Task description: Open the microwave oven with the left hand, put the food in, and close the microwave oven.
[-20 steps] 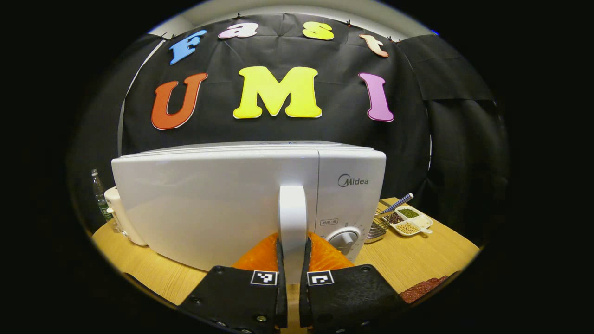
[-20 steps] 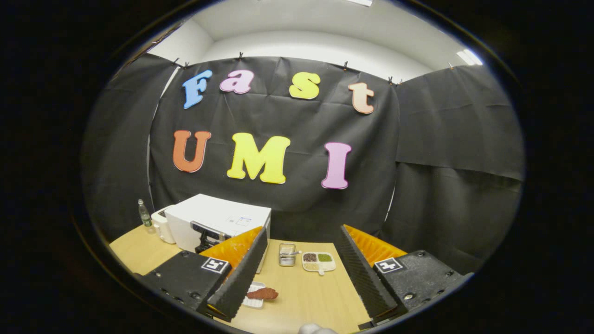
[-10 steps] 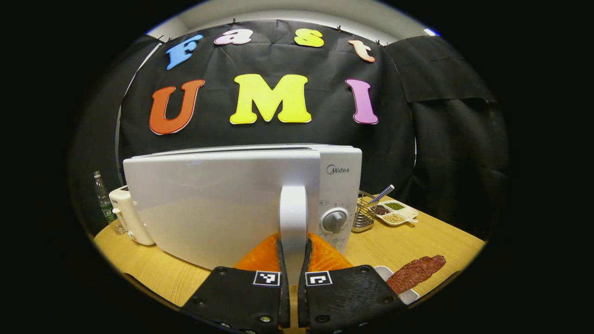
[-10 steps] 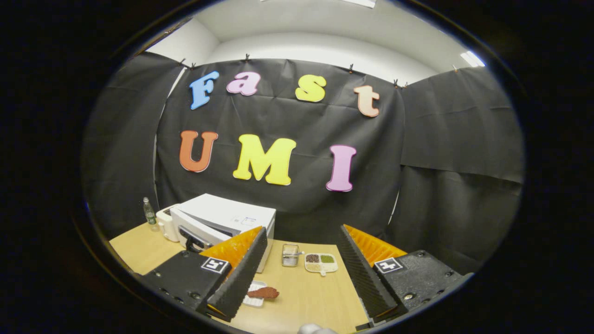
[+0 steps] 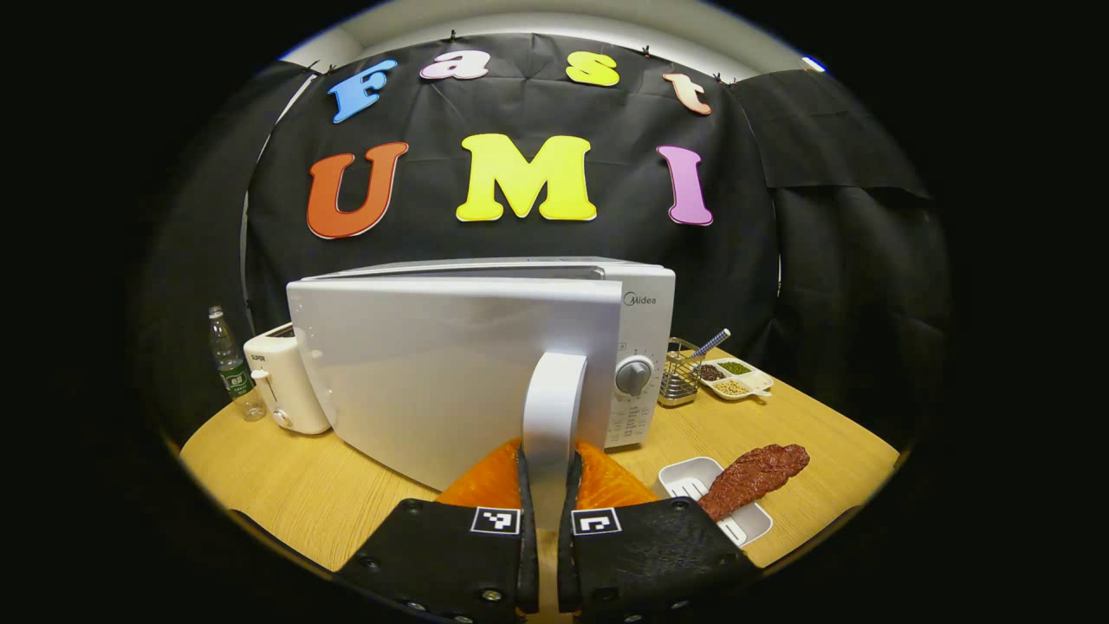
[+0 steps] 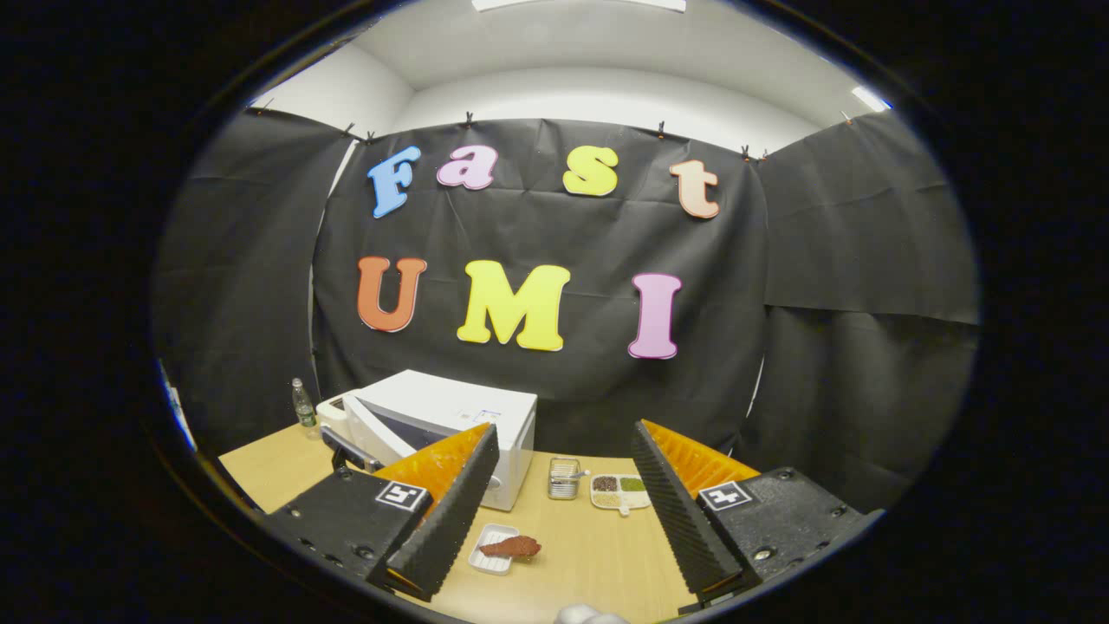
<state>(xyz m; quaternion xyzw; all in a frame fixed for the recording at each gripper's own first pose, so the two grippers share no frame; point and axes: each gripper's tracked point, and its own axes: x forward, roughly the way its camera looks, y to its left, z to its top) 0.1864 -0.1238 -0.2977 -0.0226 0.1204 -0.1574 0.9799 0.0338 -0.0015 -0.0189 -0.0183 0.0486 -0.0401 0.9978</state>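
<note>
We see the left gripper (image 5: 548, 485) clamped on the microwave (image 5: 637, 312) door handle (image 5: 551, 407), door seemingly ajar; right gripper (image 6: 563, 485) gapes empty, food (image 5: 752, 472) right of the microwave.

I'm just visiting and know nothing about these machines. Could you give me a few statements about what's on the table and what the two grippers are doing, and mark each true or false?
1. The left gripper is shut on the microwave door handle. True.
2. The microwave door is fully closed. False: it is swung partly open.
3. The right gripper holds the food. False: its fingers are spread apart and hold nothing.
4. The reddish-brown food rests on a small white tray. True.
5. A toaster and a bottle stand beside the microwave. True.
</note>
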